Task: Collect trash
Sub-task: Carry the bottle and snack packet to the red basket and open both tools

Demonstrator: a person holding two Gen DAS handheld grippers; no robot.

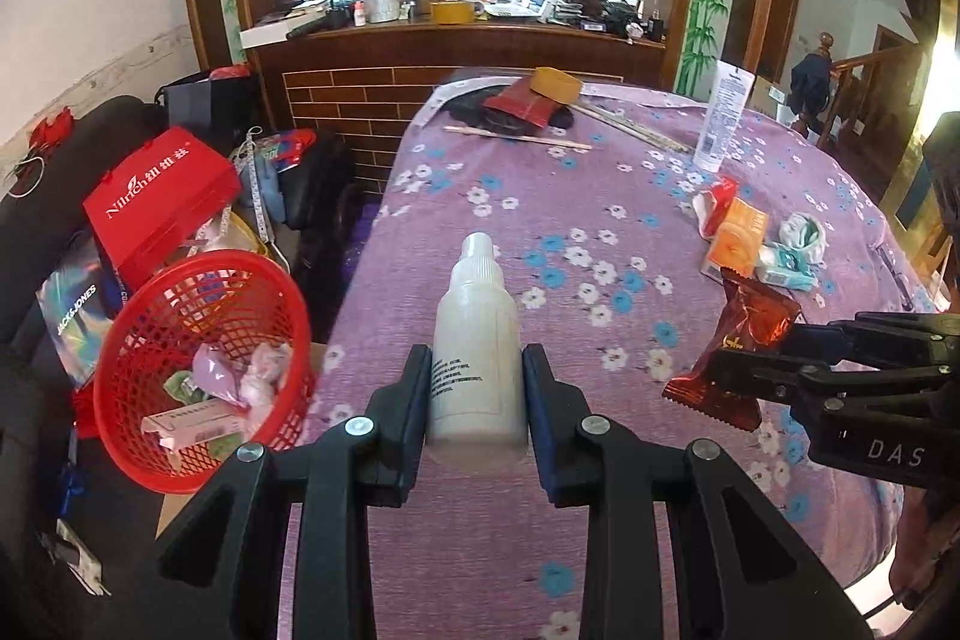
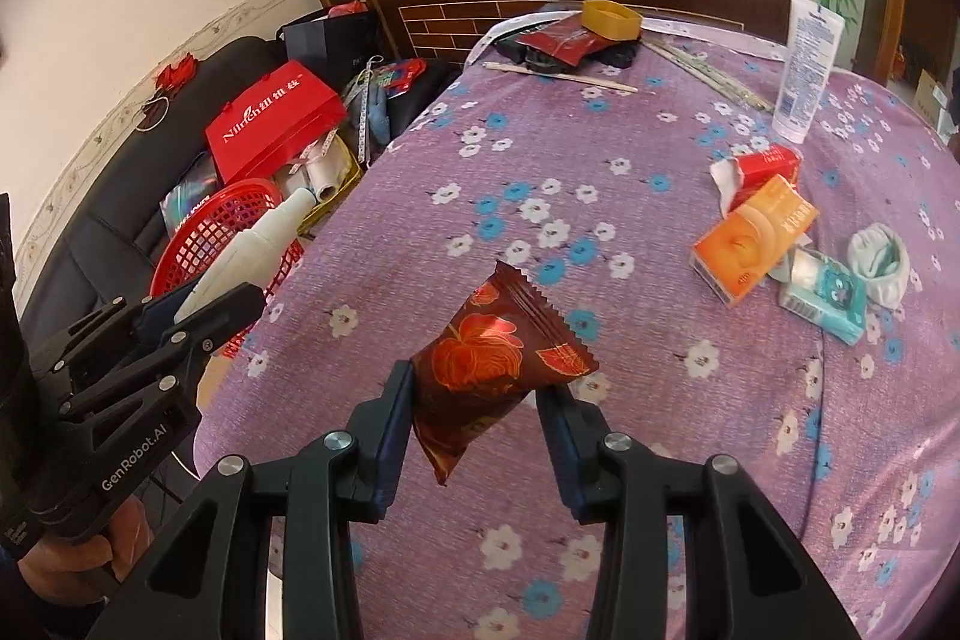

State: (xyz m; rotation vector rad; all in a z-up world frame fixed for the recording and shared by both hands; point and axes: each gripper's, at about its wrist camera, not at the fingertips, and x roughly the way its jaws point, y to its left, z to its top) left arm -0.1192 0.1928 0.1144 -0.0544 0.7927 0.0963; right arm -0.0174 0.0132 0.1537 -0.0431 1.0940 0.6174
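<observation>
Left gripper [image 1: 477,382]: jaws clamped on a white bottle [image 1: 477,340], cap pointing away from the camera, held above the table [image 1: 480,550] near its left edge. Right gripper [image 2: 474,400]: jaws closed on a dark red wrapper [image 2: 498,358], serrated end up, also held clear of the cloth.

Basket [image 1: 150,316]: red mesh, off the table's left edge and lower, already holding a few wrappers and a small carton. In the right wrist view the bottle overlaps the basket rim; whether it is actually over the opening I cannot tell.

Remaining on the table, far right: orange box [image 2: 753,238], red-and-white packet [image 2: 759,169], teal tissue pack [image 2: 825,292], crumpled white wad [image 2: 879,262]. Upright white tube [image 2: 807,67] and items at the far end — trash or not, unclear.

Step, as judged: carry phase, both loads in transit to the basket. Task partway.

Next move calls for: bring each gripper over the basket opening, then release, one at a time to avoid the grippers colliding. Bottle may bounce or roll out off the rim; drop it low.
</observation>
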